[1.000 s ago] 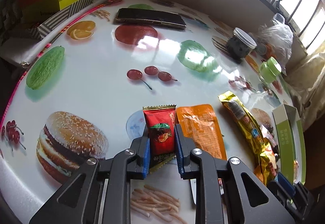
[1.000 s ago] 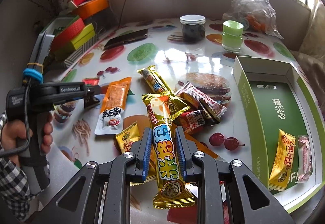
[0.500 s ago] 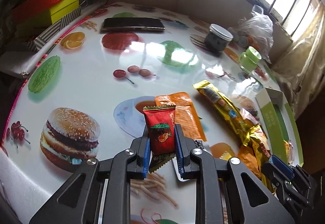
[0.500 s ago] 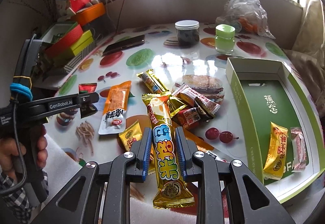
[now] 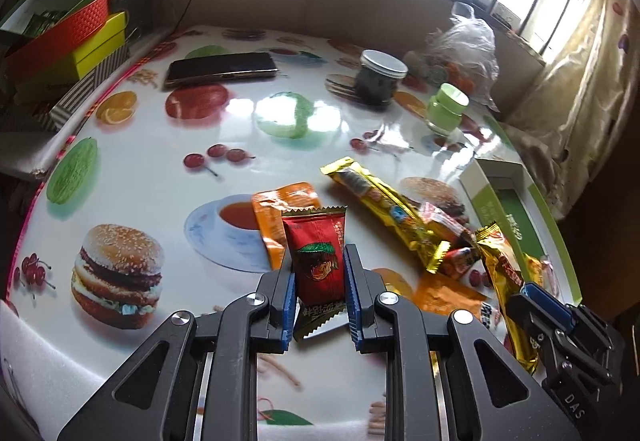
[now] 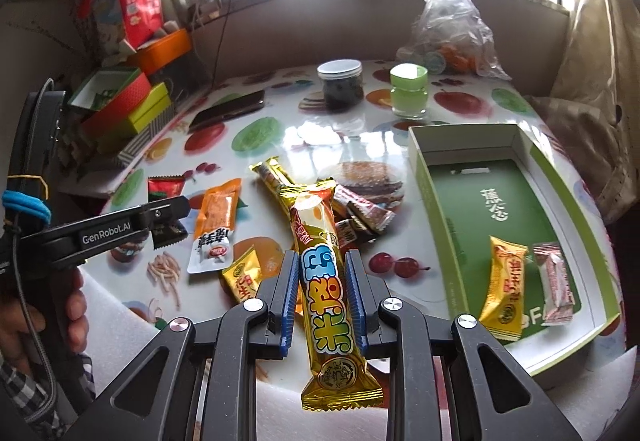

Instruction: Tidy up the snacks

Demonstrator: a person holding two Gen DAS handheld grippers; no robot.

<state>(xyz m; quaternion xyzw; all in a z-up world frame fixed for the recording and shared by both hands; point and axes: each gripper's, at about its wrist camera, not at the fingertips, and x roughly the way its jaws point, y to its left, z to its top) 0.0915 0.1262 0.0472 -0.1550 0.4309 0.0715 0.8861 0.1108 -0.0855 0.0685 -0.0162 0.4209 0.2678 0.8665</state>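
From the left wrist view, the left gripper point(image 5: 319, 293) was clamped on a small red packet point(image 5: 317, 261), held upright above the printed table point(image 5: 132, 169). Just behind the packet lay an orange pouch point(image 5: 276, 217), and to its right a long gold bar point(image 5: 384, 205) slanted across a pile of small wrappers. Further back stood a phone point(image 5: 222, 68), a dark jar point(image 5: 378, 81) and a green jar point(image 5: 446, 109). The green box point(image 5: 548, 225) sat at the right edge.

From the right wrist view, the right gripper point(image 6: 322, 295) was closed on a gold snack bar point(image 6: 326, 273), lifted over the loose snacks. The green box point(image 6: 436, 201) lay open to the right, holding a gold packet point(image 6: 502, 297) and a pink packet point(image 6: 556, 281). A hand point(image 6: 40, 321) held the left gripper at the left, well apart from the box.
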